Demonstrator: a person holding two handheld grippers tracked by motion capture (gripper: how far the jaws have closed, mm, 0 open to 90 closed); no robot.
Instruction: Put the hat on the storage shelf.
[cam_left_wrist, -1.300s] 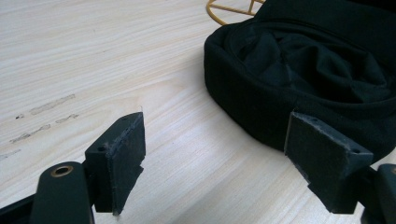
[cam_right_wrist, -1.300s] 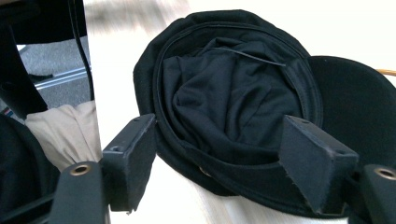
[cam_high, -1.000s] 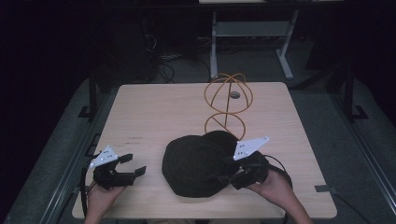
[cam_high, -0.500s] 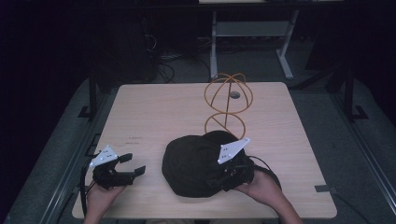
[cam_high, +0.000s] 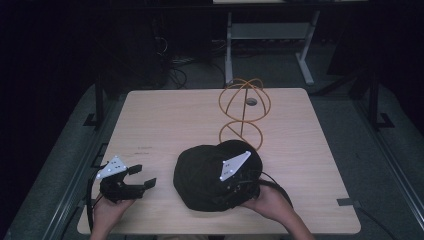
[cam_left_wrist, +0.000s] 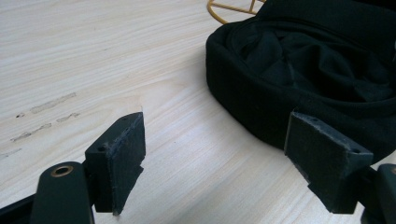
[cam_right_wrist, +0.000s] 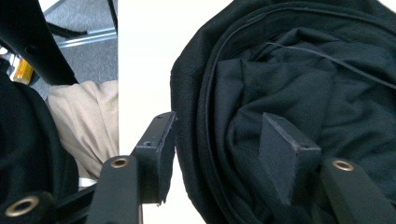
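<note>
At the table's (cam_high: 165, 115) near left edge the left gripper (cam_high: 145, 176) rests with its 2 fingers (cam_left_wrist: 119, 158) spread wide and empty, pointed at the black hat (cam_high: 205, 175). The hat, soft dark cloth lying crown-down with its rumpled lining showing, sits near the front centre just before a yellow wire stand (cam_high: 243, 112). The right gripper (cam_right_wrist: 217, 156) straddles the hat's rim, its fingers (cam_right_wrist: 285, 154) having just been closing, 1 outside and 1 inside, not yet pinching.
</note>
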